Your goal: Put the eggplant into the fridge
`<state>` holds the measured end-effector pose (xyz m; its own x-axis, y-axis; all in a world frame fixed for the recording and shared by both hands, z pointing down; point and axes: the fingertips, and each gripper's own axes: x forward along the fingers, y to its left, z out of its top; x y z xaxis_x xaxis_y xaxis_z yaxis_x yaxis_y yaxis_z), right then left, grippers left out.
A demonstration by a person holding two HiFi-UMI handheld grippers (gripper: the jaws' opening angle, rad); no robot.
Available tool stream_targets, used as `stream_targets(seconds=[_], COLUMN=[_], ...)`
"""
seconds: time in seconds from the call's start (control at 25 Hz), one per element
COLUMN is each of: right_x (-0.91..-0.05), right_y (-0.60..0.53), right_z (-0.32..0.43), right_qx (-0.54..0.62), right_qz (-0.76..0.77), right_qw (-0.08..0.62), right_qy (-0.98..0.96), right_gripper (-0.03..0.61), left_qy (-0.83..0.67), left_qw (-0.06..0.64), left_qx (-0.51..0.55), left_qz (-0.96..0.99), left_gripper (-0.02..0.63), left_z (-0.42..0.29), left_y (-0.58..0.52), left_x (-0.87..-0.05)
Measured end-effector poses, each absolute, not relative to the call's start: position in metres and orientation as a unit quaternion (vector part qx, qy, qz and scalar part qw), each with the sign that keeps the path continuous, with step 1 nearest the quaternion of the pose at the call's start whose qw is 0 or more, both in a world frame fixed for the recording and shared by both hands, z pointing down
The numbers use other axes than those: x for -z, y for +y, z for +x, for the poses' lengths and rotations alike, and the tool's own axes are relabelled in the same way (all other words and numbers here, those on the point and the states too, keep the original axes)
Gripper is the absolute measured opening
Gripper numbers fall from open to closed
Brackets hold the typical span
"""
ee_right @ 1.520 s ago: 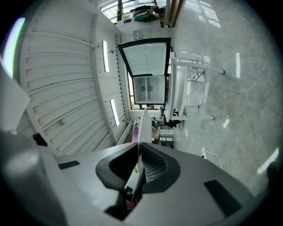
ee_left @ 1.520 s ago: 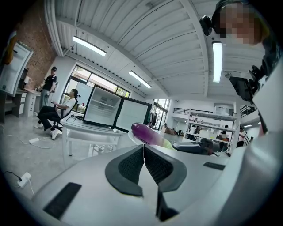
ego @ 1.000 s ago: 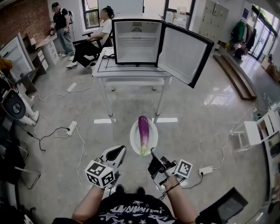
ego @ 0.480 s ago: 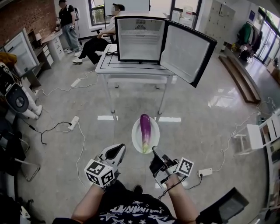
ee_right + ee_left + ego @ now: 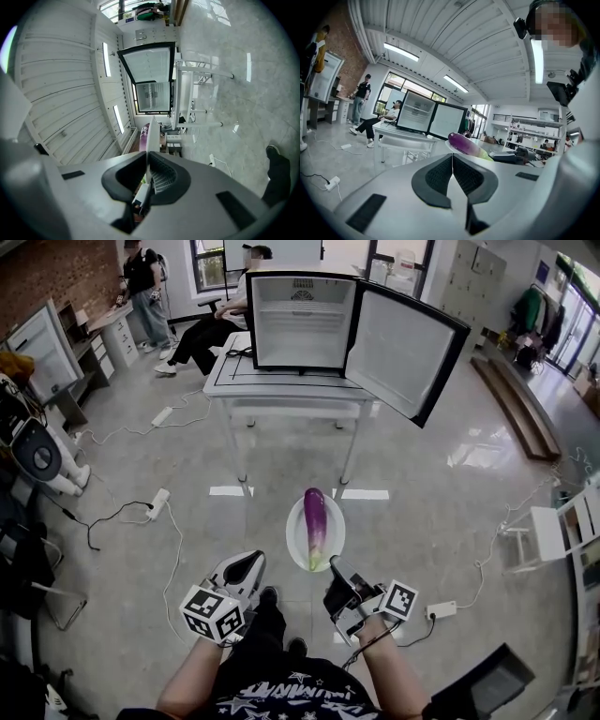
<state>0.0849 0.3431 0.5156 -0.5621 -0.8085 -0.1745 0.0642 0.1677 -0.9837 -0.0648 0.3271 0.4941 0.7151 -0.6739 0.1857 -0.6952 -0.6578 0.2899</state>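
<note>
A purple eggplant (image 5: pixel 315 526) with a green end lies on a white plate (image 5: pixel 298 538) held in the air above the floor. My right gripper (image 5: pixel 333 565) is shut on the plate's near rim (image 5: pixel 150 136), which shows edge-on between the jaws, with the eggplant (image 5: pixel 143 136) beyond it. My left gripper (image 5: pixel 248 563) is shut with nothing in it, left of the plate; the eggplant (image 5: pixel 466 144) shows past its closed tips (image 5: pixel 452 157). The small fridge (image 5: pixel 298 320) stands on a white table (image 5: pixel 281 385) ahead, its door (image 5: pixel 403 352) swung open to the right.
Cables and power strips (image 5: pixel 157 504) trail over the floor to the left and right (image 5: pixel 441 609). Two people (image 5: pixel 216 329) are at the back left by a desk. A white shelf (image 5: pixel 562 521) stands at the right edge.
The person has stepped forward: the table and fridge sit slightly nearer, and a shoe now shows between the grippers. Both grippers keep their hold and spacing.
</note>
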Motion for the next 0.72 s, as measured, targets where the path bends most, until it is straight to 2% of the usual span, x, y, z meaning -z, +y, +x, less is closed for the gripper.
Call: stream_targets(seconds=[0.72], right_x=[-0.512], right_y=[0.213], right_z=[0.081], right_qx=[0.565], right_qz=[-0.309], right_qw=[0.383], right_qy=[0.662], right_gripper=[0.021], left_qy=[-0.356], left_qw=[0.168], left_qx=[-0.023], left_qz=[0.919], left_gripper=[0.011], left_z=[-0.070], left_y=[0.180], left_x=[-0.489])
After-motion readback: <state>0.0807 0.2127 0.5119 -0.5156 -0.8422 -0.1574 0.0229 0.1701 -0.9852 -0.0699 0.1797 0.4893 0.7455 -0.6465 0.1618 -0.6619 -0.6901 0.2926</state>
